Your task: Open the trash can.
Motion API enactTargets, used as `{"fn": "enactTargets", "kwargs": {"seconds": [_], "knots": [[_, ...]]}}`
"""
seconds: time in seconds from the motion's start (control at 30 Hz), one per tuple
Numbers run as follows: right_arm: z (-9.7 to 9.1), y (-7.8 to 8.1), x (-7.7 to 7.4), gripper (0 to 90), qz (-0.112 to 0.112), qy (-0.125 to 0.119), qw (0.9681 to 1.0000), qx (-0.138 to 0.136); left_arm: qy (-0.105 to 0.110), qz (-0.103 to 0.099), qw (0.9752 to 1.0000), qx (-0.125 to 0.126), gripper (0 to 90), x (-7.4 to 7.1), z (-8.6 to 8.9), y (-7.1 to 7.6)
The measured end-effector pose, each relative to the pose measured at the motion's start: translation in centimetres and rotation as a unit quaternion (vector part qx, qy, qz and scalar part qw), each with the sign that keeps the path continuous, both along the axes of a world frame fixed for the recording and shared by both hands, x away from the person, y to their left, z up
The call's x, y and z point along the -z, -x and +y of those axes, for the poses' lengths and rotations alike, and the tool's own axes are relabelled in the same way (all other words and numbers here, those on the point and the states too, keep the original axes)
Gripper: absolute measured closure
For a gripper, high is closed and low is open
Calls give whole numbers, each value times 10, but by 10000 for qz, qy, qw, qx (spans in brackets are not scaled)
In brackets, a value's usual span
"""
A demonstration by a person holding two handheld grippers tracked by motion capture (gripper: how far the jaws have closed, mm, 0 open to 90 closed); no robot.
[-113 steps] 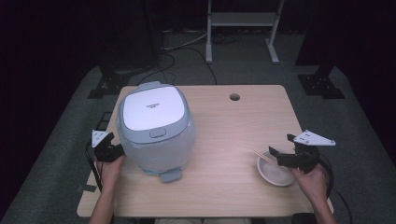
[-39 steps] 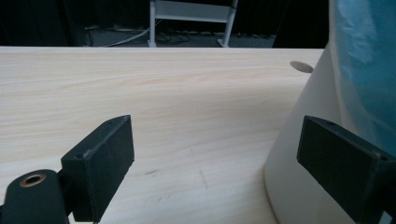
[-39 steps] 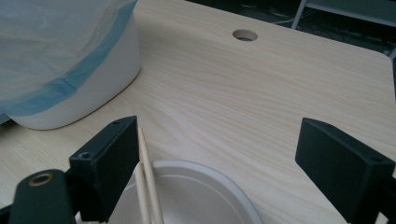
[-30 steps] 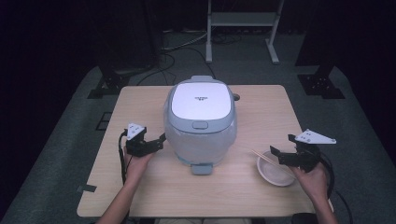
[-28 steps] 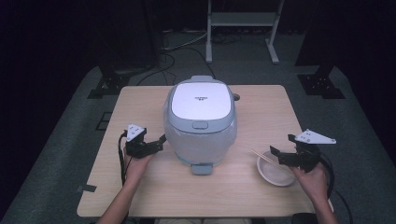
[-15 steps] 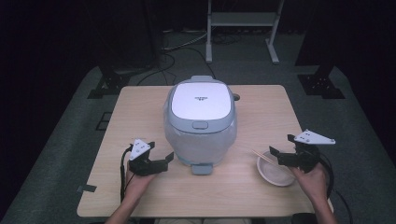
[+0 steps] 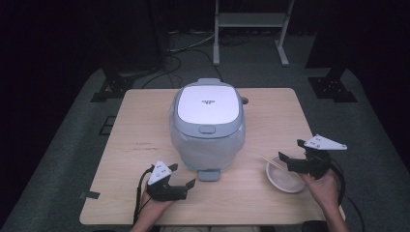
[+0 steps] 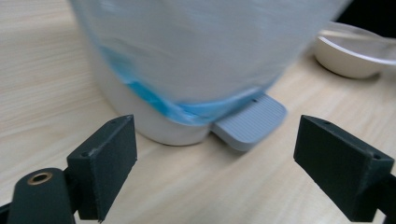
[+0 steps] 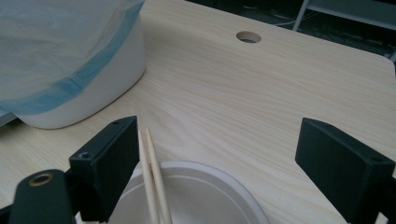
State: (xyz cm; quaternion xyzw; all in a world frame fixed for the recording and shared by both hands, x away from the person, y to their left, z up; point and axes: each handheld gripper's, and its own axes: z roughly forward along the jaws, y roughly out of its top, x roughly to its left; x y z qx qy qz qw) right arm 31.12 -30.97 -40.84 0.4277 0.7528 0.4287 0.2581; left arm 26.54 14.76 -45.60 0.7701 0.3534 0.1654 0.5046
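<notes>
A white and pale-blue rice cooker (image 7: 208, 126) with its lid shut stands in the middle of the wooden table (image 7: 145, 116). Its grey tab (image 8: 250, 122) sticks out at the base toward me. My left gripper (image 7: 186, 186) hovers open near the table's front edge, just left of that tab, with nothing between its fingers. A white bowl (image 7: 285, 176) sits at the front right with a pair of chopsticks (image 9: 153, 179) lying across its rim. My right gripper (image 7: 285, 159) stands open over the bowl's near side, the chopsticks close to one finger.
A round cable hole (image 9: 248, 36) pierces the table behind the cooker. A metal stand (image 7: 249, 21) and cables lie on the dark floor beyond the far edge. Bare wood stretches to the left and at the back right.
The rice cooker was moved from the left to the table's middle and turned. My left gripper has since drawn back from its side to the front edge, near the grey tab. The right gripper stayed put.
</notes>
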Motion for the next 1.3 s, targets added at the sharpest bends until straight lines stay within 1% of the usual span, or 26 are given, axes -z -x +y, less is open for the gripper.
{"fn": "enactTargets", "kwargs": {"seconds": [0.03, 0.07, 0.1, 0.13, 0.17, 0.2, 0.23, 0.3, 0.33, 0.37, 0.43, 0.53, 0.57, 0.6, 0.63, 0.7, 0.73, 0.8, 0.83, 0.87, 0.93, 0.97, 1.0, 1.03, 1.13, 1.3], "knots": [[0, 0, 0, 124, -3, 1, 10000, -1, 10, 24, 10000, 73, 148, 1, -3, 1], [0, 0, 0, 124, 0, -3, 10000, -4, -26, 35, 9999, 132, 150, 1, -6, 2], [0, 0, 0, 124, -2, -3, 10000, -8, -27, 26, 9998, 209, 176, 2, -7, 2], [0, 0, 0, 123, 0, -2, 10000, -8, 8, 55, 9995, 295, 224, 2, -10, 3], [0, 0, 0, 124, 1, -1, 10000, -12, -7, 71, 9995, 300, 232, 3, -11, 2], [0, 0, 0, 124, 4, 0, 10000, -14, -15, 82, 9993, 364, 247, 3, -13, 2], [0, 0, 0, 123, 7, 0, 10000, -14, 5, 85, 9989, 464, 303, 4, -15, 2], [0, 0, 0, 124, 12, -3, 10000, -15, -5, 96, 9984, 551, 364, 4, -20, 1], [0, 0, 0, 124, 11, -2, 10000, -18, 8, 88, 9979, 634, 412, 5, -23, 0], [0, 0, 1, 124, 9, 2, 10000, -22, -29, 75, 9976, 690, 458, 5, -25, -1], [0, 0, 1, 124, 16, 9, 10000, -29, -71, 83, 9971, 749, 519, 6, -31, -4], [1, 0, 1, 125, 17, 9, 10000, -37, -210, 108, 9960, 856, 622, 8, -41, -10], [1, 0, 1, 125, 17, 11, 10000, -41, -232, 98, 9958, 886, 651, 9, -44, -11], [1, 0, 1, 126, 17, 12, 10000, -45, -330, 56, 9954, 896, 671, 10, -47, -12], [1, 0, 1, 126, 11, 17, 10000, -47, -376, 11, 9952, 908, 692, 11, -50, -13], [0, 0, 1, 126, 24, 13, 10000, -50, -359, 19, 9954, 884, 699, 11, -54, -17], [0, 0, 1, 126, 28, 14, 10000, -53, -405, -23, 9956, 839, 699, 11, -57, -19], [0, 0, 1, 126, 31, 14, 10000, -56, -476, 10, 9957, 794, 700, 13, -60, -23], [0, 0, 1, 126, 25, 12, 10000, -62, -477, -19, 9957, 789, 701, 14, -61, -24], [0, 0, 1, 126, 21, 14, 10000, -67, -567, -60, 9956, 748, 701, 13, -63, -25], [-1, 0, 1, 126, 19, -2, 10000, -61, -611, -86, 9957, 690, 701, 13, -64, -27], [-1, 0, 2, 126, 21, -2, 10000, -58, -625, -100, 9959, 653, 701, 13, -64, -29], [-1, 0, 2, 126, 27, -6, 10000, -57, -618, -55, 9961, 635, 698, 13, -65, -30], [-1, 0, 1, 126, 19, -3, 10000, -69, -598, -69, 9962, 628, 700, 14, -66, -31], [0, 0, 1, 126, 3, 3, 10000, -76, -666, -176, 9958, 610, 709, 15, -67, -30], [2, 0, 1, 126, 17, 0, 10000, -92, -681, -197, 9957, 592, 709, 15, -70, -34]]}}
